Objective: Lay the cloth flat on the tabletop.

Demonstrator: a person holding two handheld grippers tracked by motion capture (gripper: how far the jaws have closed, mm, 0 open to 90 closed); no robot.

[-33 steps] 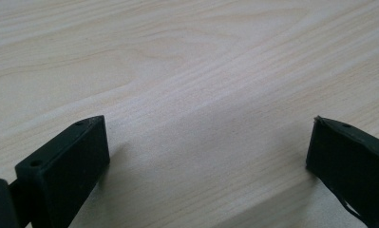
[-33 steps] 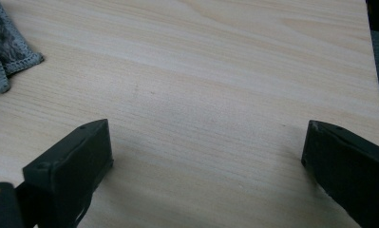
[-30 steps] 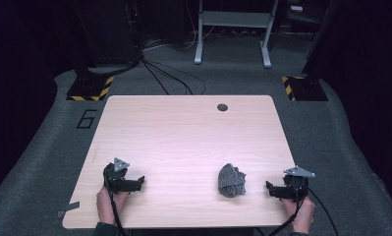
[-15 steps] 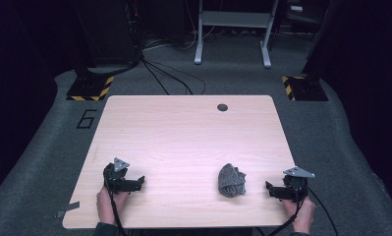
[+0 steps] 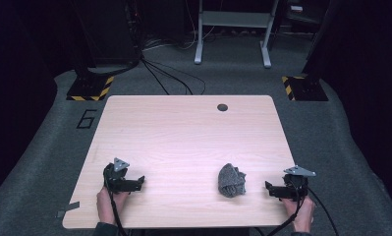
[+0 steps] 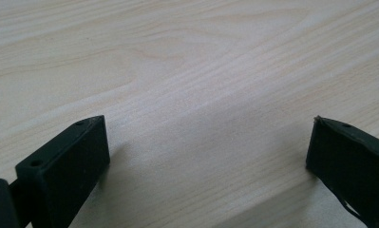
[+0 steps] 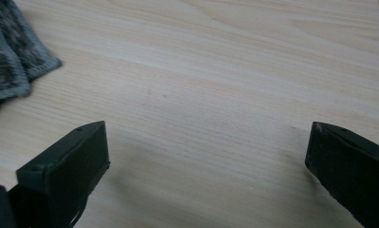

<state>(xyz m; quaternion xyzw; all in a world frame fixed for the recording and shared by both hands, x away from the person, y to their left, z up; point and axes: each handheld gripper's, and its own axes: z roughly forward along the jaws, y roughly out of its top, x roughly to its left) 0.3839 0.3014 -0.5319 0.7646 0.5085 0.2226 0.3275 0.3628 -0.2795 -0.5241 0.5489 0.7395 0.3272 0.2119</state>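
- Bench (image 5: 183, 132): the middle and far wood surface lies bare; passage is unobstructed across it.
- Grey cloth (image 5: 231, 180): bunched on the near right of the bench, the one obstacle on the surface, lying between the two tools and nearer the right tool (image 5: 271, 189).
- Right tool: jaws wide apart, bare wood between them; the cloth edge sits off to the side in the right gripper view.
- Left tool (image 5: 138, 181): jaws wide apart, bare wood between and ahead.
- Round hole (image 5: 222, 106): near the far edge, flush with the surface.
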